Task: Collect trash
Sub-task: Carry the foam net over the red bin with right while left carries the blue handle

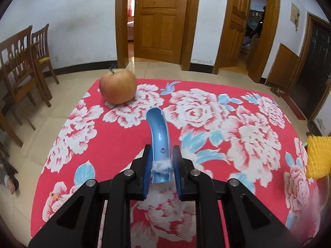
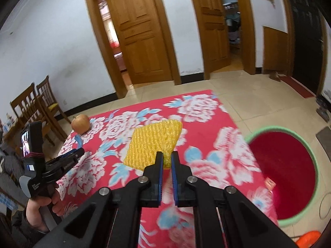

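The yellow foam fruit-net sleeve hangs pinched by one corner between the narrowed jaws of the right gripper, lifted off the red floral tablecloth and held out flat ahead of the fingers; a corner grip suits so soft and light a piece, and it probably lets the sleeve drop cleanly once the jaws part. The red plastic bucket with a pale green rim stands on the floor just off the table's right edge, so the sleeve appears to be on its way there, though it is over the cloth, not yet over the opening. The left gripper is clamped on a curved light-blue plastic piece, gripped near its lower end where a tuft of white fluff sits, with the curved tip arching up and forward; this looks like a second bit of trash kept ready. A reddish-yellow apple with a stem rests on the far left corner of the cloth, likely not rubbish. The right wrist view alone shows the bucket, a small red scrap inside it, and the person's hand on the left gripper's handle. The left wrist view alone shows the blue piece's shape and grip clearly, and catches only an edge of the sleeve at its right border.
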Action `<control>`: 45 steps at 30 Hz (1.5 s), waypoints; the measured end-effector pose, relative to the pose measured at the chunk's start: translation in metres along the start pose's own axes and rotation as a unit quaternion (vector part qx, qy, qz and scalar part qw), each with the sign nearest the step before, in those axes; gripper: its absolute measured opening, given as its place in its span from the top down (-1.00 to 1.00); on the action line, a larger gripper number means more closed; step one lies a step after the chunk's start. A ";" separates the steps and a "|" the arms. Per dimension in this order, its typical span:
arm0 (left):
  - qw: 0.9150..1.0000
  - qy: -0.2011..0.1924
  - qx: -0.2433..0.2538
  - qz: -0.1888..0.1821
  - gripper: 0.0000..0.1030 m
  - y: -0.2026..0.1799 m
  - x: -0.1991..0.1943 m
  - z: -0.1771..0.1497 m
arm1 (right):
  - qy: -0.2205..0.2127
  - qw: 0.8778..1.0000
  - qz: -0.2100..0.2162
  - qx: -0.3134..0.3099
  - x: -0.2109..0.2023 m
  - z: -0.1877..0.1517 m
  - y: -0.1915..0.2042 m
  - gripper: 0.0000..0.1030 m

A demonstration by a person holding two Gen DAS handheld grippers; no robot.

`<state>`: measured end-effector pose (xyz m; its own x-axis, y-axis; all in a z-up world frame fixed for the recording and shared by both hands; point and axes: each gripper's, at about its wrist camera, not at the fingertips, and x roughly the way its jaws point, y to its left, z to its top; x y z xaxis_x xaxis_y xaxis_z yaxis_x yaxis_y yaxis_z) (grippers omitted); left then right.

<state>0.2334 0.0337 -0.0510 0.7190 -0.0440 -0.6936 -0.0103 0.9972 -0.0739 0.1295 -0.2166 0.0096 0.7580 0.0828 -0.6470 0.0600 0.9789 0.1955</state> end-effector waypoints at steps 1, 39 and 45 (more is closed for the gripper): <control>1.000 -0.003 0.002 -0.002 0.64 -0.002 -0.003 0.001 | -0.002 1.000 -0.006 0.007 -0.006 -0.002 -0.007 0.82; 0.972 0.006 0.136 -0.190 0.64 -0.228 -0.083 -0.022 | -0.038 0.969 -0.104 0.219 -0.066 -0.055 -0.227 0.79; 0.968 0.011 0.154 -0.198 0.64 -0.247 -0.079 -0.031 | -0.031 0.968 -0.085 0.236 -0.056 -0.056 -0.240 0.75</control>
<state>0.1579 -0.2109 -0.0005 0.6090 -0.4248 -0.6698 0.4740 0.8720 -0.1222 0.0364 -0.4454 -0.0417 0.7472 -0.0980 -0.6574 0.4664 0.7820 0.4135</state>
